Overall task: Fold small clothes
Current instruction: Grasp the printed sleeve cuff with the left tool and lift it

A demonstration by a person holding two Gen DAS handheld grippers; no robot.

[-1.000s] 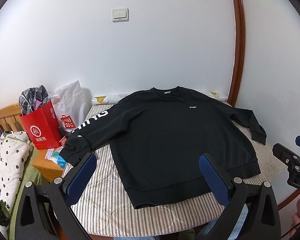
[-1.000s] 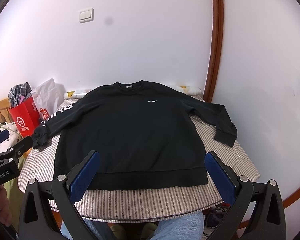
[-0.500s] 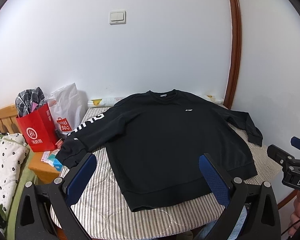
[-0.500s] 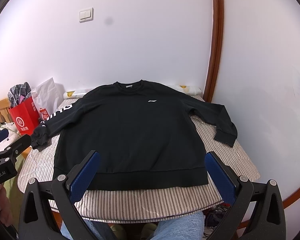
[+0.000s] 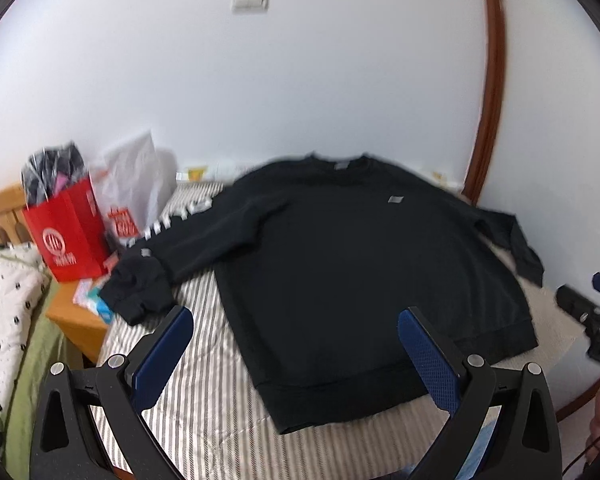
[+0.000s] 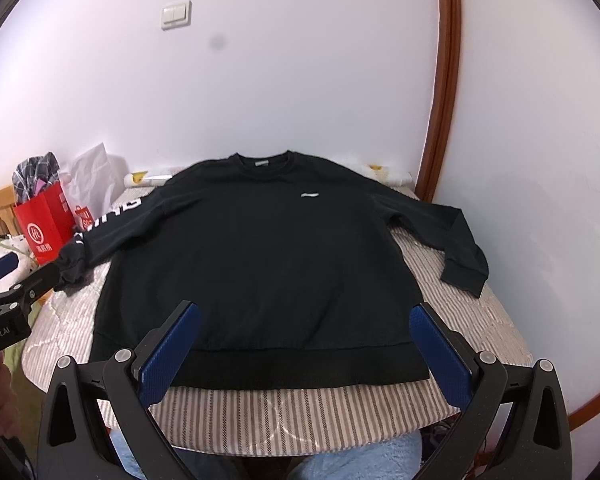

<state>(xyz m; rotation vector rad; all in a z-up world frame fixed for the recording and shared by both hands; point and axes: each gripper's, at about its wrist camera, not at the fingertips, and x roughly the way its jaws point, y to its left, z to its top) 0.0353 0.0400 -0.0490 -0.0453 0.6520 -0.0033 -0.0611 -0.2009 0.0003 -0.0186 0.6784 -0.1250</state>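
A black sweatshirt (image 6: 256, 264) lay flat and face up on a striped table (image 6: 300, 412), collar toward the white wall (image 6: 300, 80) and hem just short of the table's near edge, where a band of bare cover showed. The left gripper (image 5: 296, 356) hovered above the sweatshirt's hem corner, its blue fingers (image 5: 162, 354) spread wide and holding nothing; the view from it was blurred. The right gripper (image 6: 304, 354) hung over the middle of the hem, fingers (image 6: 440, 356) likewise well apart and empty, with the person's blue-clad knees (image 6: 380, 460) below the table edge. The sleeve bearing white letters (image 6: 112, 220) ran out from the sweatshirt toward a red bag (image 6: 44, 228), its cuff bunched at the table's rim; the plain sleeve (image 6: 448, 236) bent down along the opposite rim, cuff close to the side wall. Beyond the lettered cuff stood the red bag and a white plastic bag (image 5: 136, 192), beside a wooden stand (image 5: 76, 320) and a spotted quilt (image 5: 4, 304), crowding that side of the sweatshirt. A brown curved trim (image 6: 444, 80) rose behind the plain sleeve. Bare striped cover lay open on both sides of the sweatshirt's body, wider near the lettered sleeve, and a narrow strip ran between collar and wall. A light switch (image 6: 176, 14) sat high on the wall above the collar.
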